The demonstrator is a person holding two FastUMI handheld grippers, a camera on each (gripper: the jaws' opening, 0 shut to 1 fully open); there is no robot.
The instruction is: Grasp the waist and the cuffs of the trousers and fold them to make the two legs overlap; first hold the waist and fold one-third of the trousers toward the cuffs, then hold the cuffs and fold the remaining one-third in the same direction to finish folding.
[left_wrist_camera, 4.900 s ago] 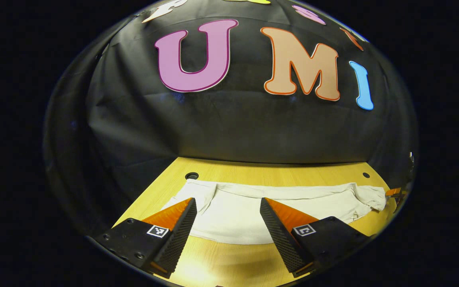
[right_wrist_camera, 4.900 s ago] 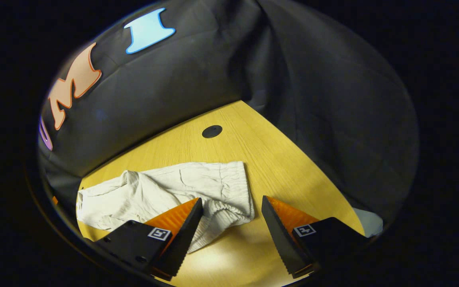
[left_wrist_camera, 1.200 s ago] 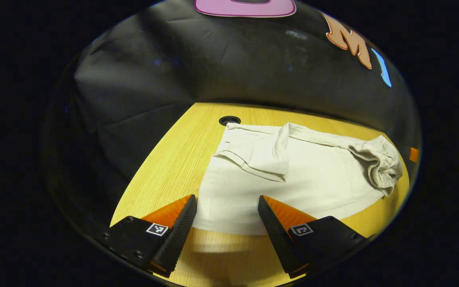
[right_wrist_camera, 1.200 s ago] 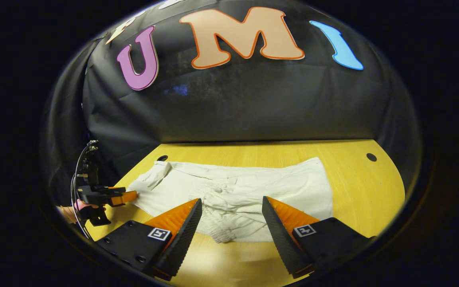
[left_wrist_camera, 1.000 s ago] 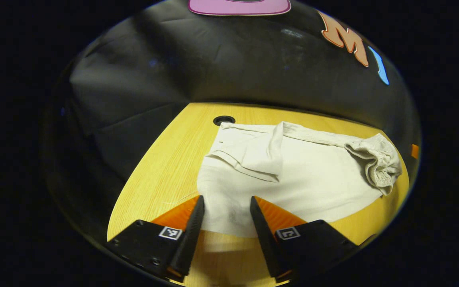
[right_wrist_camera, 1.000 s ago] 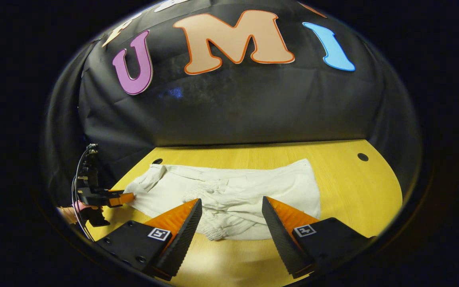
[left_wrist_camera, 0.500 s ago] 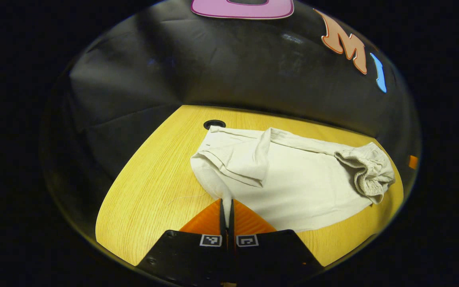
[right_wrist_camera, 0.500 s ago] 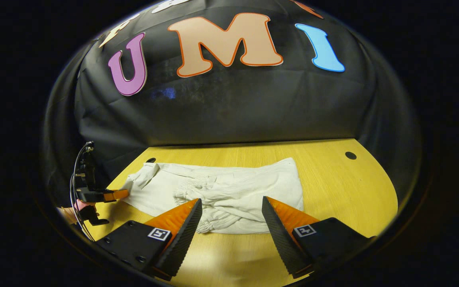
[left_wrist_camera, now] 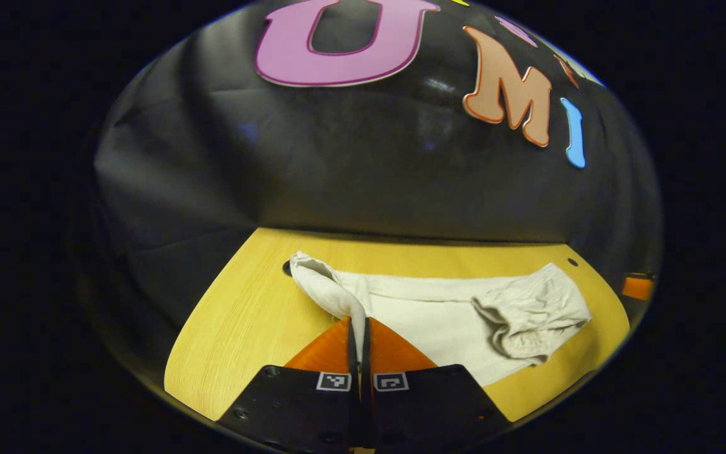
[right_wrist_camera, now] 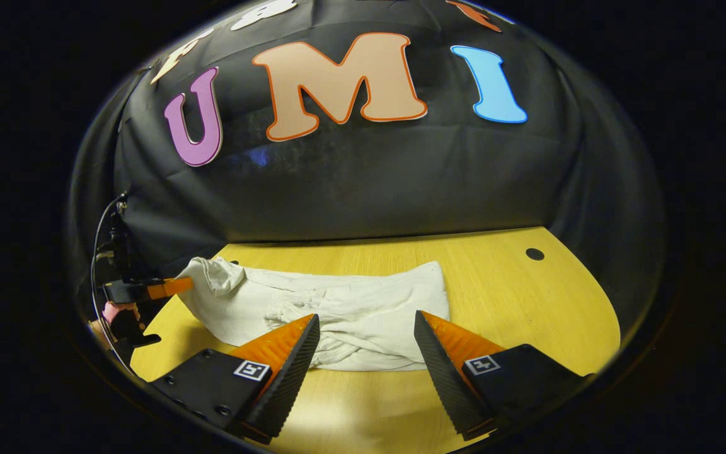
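Observation:
Cream trousers (left_wrist_camera: 438,315) lie on the yellow wooden table (left_wrist_camera: 237,334), with the elastic waist (left_wrist_camera: 527,321) folded back onto the legs. My left gripper (left_wrist_camera: 358,323) is shut on the cuff end, and a peak of cloth (left_wrist_camera: 322,287) rises from its fingers off the table. In the right gripper view the same trousers (right_wrist_camera: 350,309) stretch across the table; the left gripper (right_wrist_camera: 177,287) holds the raised cuff at far left. My right gripper (right_wrist_camera: 366,325) stands open just before the folded waist, with nothing between its fingers.
The black cloth wall closes the table's far side and both ends. A round cable hole (right_wrist_camera: 534,254) sits in the table at the right, another (left_wrist_camera: 287,268) behind the lifted cuff. Bare wood (right_wrist_camera: 527,309) lies to the right of the trousers. A hand (right_wrist_camera: 111,312) holds the left gripper.
My left gripper closed on the cuff end and has now lifted it off the table. The right gripper stayed open and drew back slightly from the folded waist.

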